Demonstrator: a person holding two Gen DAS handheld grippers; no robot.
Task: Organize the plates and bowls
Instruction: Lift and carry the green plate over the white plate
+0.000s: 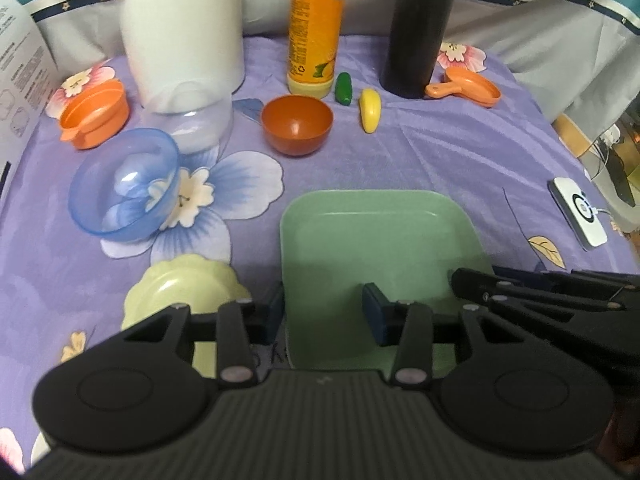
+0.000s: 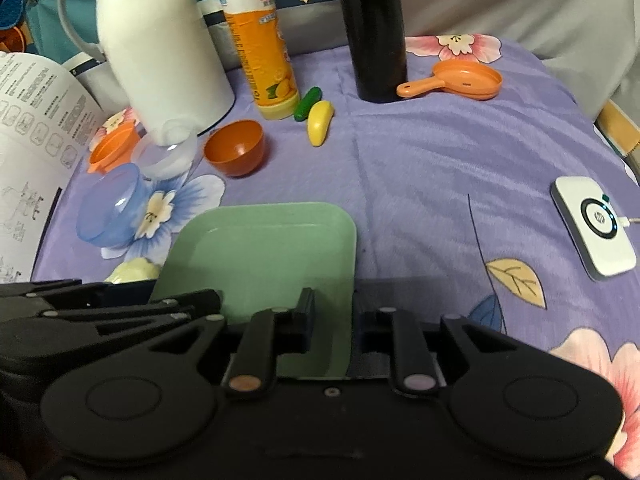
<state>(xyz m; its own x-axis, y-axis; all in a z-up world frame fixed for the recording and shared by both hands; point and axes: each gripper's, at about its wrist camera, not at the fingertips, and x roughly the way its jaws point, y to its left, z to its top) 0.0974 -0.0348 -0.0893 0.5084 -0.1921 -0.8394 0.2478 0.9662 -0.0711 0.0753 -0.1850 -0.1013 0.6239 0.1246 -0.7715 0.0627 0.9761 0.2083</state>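
A green square plate (image 1: 372,232) (image 2: 264,248) is held between both grippers above the purple flowered cloth. My left gripper (image 1: 326,314) is shut on its left rim, one finger outside the edge and one on the plate. My right gripper (image 2: 334,320) is shut on its right rim. Each wrist view shows the other gripper at the plate's far side. A pale yellow scalloped plate (image 1: 184,284) (image 2: 134,270) lies just left of the green one. A blue see-through bowl (image 1: 124,188) (image 2: 110,208) sits tilted, and a brown-orange bowl (image 1: 297,124) (image 2: 235,147) stands further back.
Along the back stand a white jug (image 1: 180,28), an orange bottle (image 1: 316,28) and a black flask (image 1: 420,24). An orange pot (image 1: 96,114), a clear bowl (image 1: 200,124), an orange pan (image 1: 468,88), toy vegetables (image 1: 370,110), a white charger (image 2: 592,228) and a leaflet (image 2: 32,128) also lie around.
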